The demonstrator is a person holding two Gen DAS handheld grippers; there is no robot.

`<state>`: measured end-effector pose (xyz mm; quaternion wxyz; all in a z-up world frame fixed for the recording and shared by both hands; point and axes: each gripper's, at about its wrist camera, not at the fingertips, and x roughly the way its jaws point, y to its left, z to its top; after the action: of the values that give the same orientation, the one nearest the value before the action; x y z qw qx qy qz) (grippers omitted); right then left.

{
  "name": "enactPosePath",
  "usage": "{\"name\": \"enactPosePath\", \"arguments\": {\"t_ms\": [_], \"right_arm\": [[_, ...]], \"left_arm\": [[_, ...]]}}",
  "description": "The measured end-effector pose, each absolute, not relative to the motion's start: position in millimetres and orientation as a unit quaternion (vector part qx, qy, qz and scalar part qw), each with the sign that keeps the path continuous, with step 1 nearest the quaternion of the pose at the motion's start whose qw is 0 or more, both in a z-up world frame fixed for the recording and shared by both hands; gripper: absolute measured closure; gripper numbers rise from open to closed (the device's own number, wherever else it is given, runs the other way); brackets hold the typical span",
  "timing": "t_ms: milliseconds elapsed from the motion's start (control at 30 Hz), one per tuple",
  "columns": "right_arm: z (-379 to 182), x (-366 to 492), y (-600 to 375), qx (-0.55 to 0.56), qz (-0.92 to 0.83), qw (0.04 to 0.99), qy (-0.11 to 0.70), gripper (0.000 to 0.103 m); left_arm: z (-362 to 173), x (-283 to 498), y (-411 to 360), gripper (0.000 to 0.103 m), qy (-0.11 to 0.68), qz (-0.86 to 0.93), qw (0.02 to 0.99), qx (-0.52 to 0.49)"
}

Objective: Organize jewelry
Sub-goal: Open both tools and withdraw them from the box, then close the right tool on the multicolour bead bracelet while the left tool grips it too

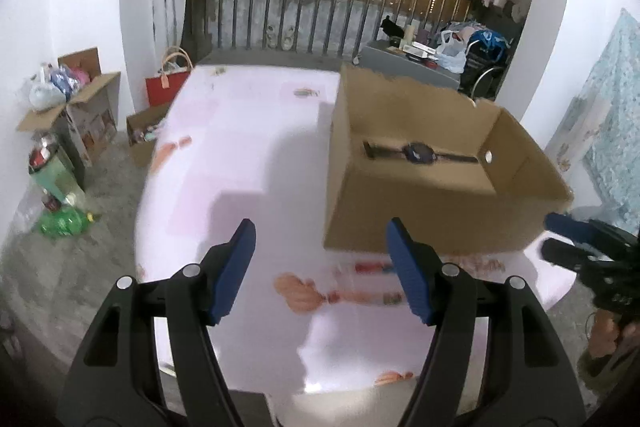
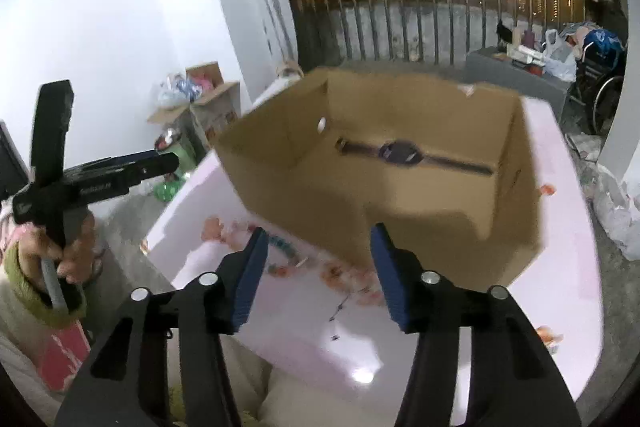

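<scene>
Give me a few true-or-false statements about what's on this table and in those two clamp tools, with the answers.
1. A wristwatch lies inside the cardboard box. True.
2. The left gripper holds a necklace. False: nothing sits between its open jaws.
3. The box's top is open. True.
4. The right gripper is clamped on the box's wall. False: its jaws stand open, empty, short of the box.
5. The table is dark wood. False: its surface is pale pink.
</scene>
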<state>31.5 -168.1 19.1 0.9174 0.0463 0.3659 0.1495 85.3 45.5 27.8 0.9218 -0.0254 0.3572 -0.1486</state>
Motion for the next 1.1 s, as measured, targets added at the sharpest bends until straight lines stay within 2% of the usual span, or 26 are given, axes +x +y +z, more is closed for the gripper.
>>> {"name": "enactPosePath", "arguments": {"t_ms": [67, 233, 300, 400, 733, 1100], "right_arm": [[7, 32, -159, 0.046, 0.153, 0.913, 0.374, 0.058], [-18, 39, -143, 0.043, 0.158, 0.905, 0.393, 0.064], [-27, 43, -138, 0.049, 0.158, 0.899, 0.405, 0.066], [-36, 51, -135, 0.061, 0.155, 0.893, 0.418, 0.069], [-44, 65, -132, 0.063, 0.143, 0.889, 0.430, 0.070], [-42, 61, -128, 0.060, 0.148, 0.891, 0.424, 0.070]], "left_arm": [[14, 78, 41, 0.039, 0.359, -0.152, 0.921, -0.023], [-17, 75, 26, 0.048, 0.369, -0.172, 0.913, -0.004], [-26, 80, 23, 0.055, 0.377, -0.172, 0.910, 0.010], [-36, 88, 18, 0.058, 0.388, -0.175, 0.904, 0.020], [-62, 98, -6, 0.058, 0.400, -0.132, 0.903, 0.086], [-60, 69, 5, 0.058, 0.413, -0.123, 0.893, 0.132]]}}
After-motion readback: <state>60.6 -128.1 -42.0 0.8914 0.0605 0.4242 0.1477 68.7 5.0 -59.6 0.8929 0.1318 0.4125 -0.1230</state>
